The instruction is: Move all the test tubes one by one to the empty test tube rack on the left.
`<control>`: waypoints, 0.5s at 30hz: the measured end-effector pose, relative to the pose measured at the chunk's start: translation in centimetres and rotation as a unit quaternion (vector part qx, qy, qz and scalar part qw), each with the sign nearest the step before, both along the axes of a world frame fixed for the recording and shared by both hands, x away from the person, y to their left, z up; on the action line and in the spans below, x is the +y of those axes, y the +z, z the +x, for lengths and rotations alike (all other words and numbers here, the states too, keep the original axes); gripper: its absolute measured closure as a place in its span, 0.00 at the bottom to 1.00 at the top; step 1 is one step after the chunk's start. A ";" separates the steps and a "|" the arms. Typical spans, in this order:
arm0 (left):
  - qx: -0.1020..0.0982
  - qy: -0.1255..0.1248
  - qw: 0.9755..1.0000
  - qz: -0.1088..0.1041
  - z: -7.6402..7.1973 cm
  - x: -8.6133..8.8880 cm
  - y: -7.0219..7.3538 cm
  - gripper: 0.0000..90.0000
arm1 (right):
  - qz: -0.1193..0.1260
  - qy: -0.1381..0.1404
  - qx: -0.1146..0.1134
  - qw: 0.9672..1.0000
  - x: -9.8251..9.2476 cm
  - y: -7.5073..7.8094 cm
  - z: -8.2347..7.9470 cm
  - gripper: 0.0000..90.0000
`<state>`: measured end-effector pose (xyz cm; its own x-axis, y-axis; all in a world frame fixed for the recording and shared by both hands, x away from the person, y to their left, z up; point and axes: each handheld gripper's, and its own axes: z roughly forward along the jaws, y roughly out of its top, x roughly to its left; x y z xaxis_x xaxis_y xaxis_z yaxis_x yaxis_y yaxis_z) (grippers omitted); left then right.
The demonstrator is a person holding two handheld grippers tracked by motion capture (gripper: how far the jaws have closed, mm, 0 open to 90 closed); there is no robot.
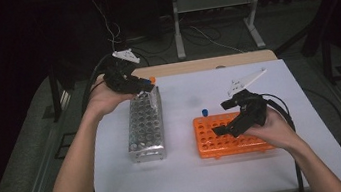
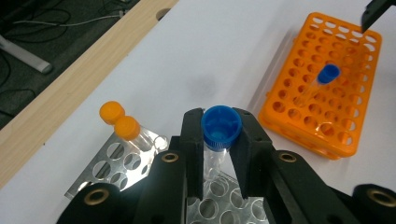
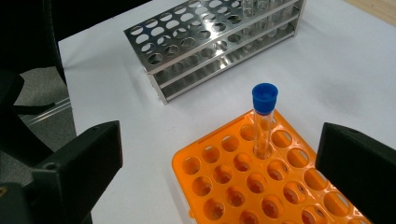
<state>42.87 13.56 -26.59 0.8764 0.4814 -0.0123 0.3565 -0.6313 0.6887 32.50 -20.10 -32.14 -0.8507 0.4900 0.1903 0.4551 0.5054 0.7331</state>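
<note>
Left tongs: your left gripper (image 2: 222, 140) was clamped on a clear plastic tube with a blue screw cap (image 2: 221, 127), the black pads pressing just under the cap.
Held tube's place: it hung upright above the far end of the shiny perforated steel rack (image 1: 145, 130), its lower end over the holes and not seated as far as could be seen.
Neighbours: two clear tubes with orange caps (image 2: 120, 120) stood in that steel rack's far corner, just beside your left gripper.
Right tongs: your right gripper (image 1: 226, 117) stood wide with nothing between its jaws, hovering over the orange plastic rack with round holes (image 1: 206, 146).
Parked tube: a second blue-capped clear tube (image 3: 264, 119) stood upright in a hole near the orange rack's far edge, between the open jaws in the right gripper view.
Risk one: the grip sat high on the held tube, so a tilt could have swung its lower end against a hole's rim rather than into it.
Risk two: a sideways drift of your left hand could have knocked the orange-capped pair.
Risk three: had you closed the right jaws carelessly, you could have tipped the parked tube or dragged the light orange rack across the white table (image 1: 196, 183).
</note>
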 end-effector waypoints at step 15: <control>0.009 0.012 1.000 -0.011 1.0 0.3 -2.8 0.82 | 0.000 0.004 0.007 1.000 -0.2 -0.9 0.0 0.00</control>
